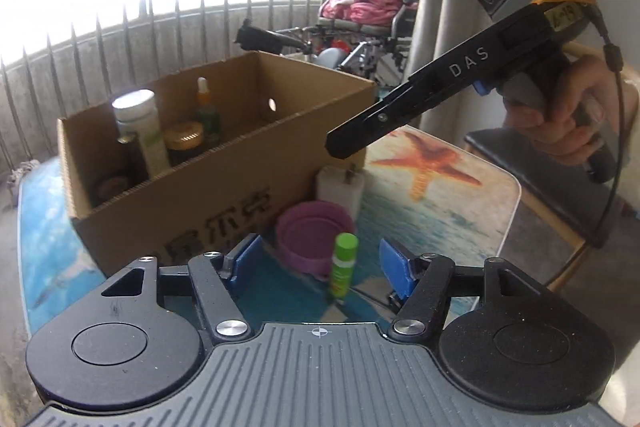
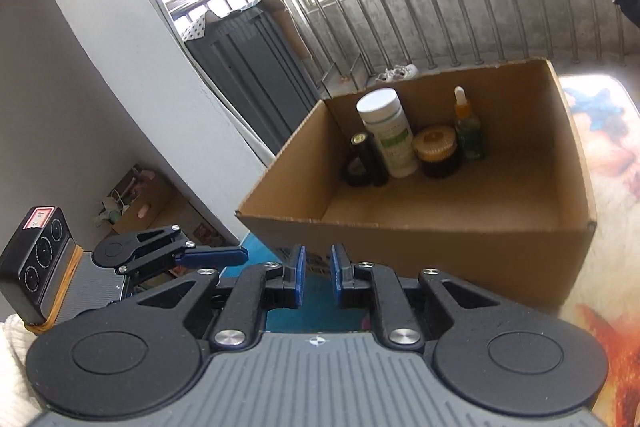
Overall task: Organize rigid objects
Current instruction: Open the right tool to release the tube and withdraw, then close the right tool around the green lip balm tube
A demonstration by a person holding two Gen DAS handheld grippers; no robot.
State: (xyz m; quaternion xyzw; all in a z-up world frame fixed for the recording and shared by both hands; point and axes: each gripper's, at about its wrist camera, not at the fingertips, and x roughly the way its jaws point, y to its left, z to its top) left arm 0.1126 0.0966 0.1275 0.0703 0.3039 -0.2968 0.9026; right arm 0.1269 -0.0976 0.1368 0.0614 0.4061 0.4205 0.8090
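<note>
A cardboard box [image 1: 200, 203] stands on the table and holds a white bottle [image 1: 140, 131], a gold-lidded jar [image 1: 185, 143], a dropper bottle [image 1: 207, 111] and a dark tube [image 1: 134, 159]. The box [image 2: 460, 243] and its bottles [image 2: 390, 135] also show in the right wrist view. My left gripper [image 1: 320, 263] is open and empty; a green tube [image 1: 343, 265] stands between its fingers, in front of a purple bowl [image 1: 312, 231]. A white block [image 1: 340, 187] stands behind the bowl. My right gripper [image 2: 318, 275] is slightly open and empty, above the box's near wall [image 1: 348, 143].
The table has a sea-and-starfish cover [image 1: 432, 195]. A dark chair seat [image 1: 532, 167] sits right of the table. A wheelchair with pink cloth [image 1: 360, 7] and a metal railing [image 1: 120, 39] stand behind. A grey cabinet [image 2: 248, 67] stands by the wall.
</note>
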